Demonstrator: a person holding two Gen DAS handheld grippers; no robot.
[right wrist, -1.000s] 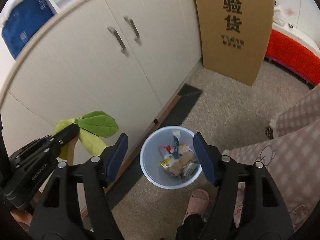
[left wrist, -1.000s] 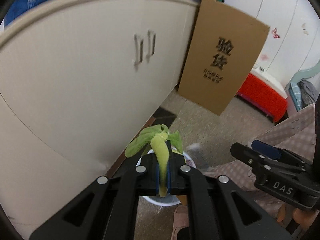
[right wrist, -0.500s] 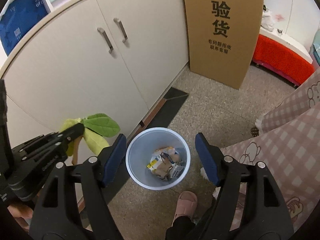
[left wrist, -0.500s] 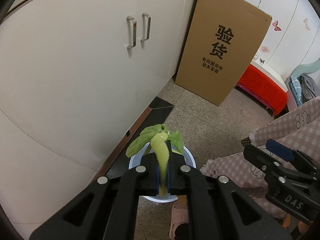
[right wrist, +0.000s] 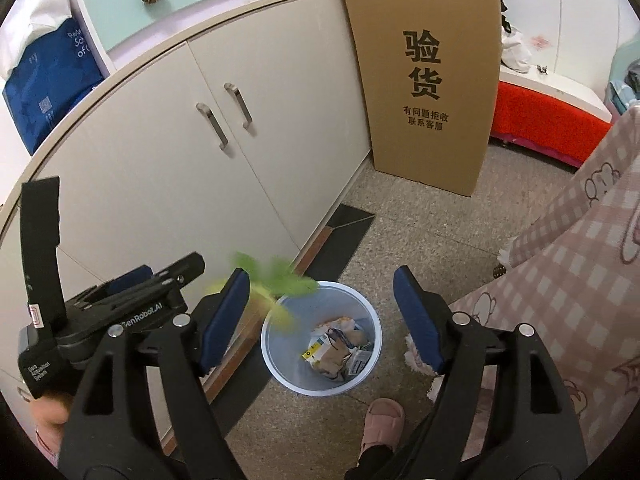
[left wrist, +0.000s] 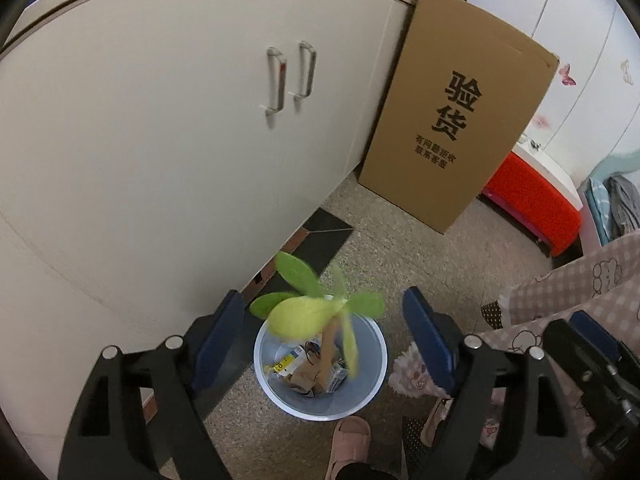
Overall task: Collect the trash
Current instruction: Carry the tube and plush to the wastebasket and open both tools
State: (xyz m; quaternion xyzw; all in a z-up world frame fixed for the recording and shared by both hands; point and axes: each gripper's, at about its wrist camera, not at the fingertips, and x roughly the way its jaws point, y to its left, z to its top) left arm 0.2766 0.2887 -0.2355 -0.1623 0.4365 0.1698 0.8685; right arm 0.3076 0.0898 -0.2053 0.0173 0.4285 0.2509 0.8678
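Note:
A green leafy plant piece with a brown stem [left wrist: 304, 314] falls free and blurred over the pale blue bin [left wrist: 372, 392]. My left gripper [left wrist: 322, 302] is above the bin, jaws opening wide, pads clear of the plant. Paper and packet trash [left wrist: 308, 372] lies inside the bin. In the right wrist view the same plant [right wrist: 280, 280] drops at the rim of the bin [right wrist: 280, 344], just right of the left gripper [right wrist: 176, 276]. My right gripper [right wrist: 321, 280] hangs above the bin, jaws opening, holding nothing.
A white two-door cabinet [left wrist: 180, 140] stands left of the bin. A tall cardboard box [left wrist: 456, 120] leans against the cabinet's end, with a red box [left wrist: 536, 204] beyond it. Pink checked fabric [right wrist: 580, 260] fills the right. A person's pink slipper [right wrist: 380, 420] is just in front of the bin.
My left gripper has gone from shut on the green plant to wide open, and the plant has dropped toward the bin. The right gripper has lifted and pulled back a little.

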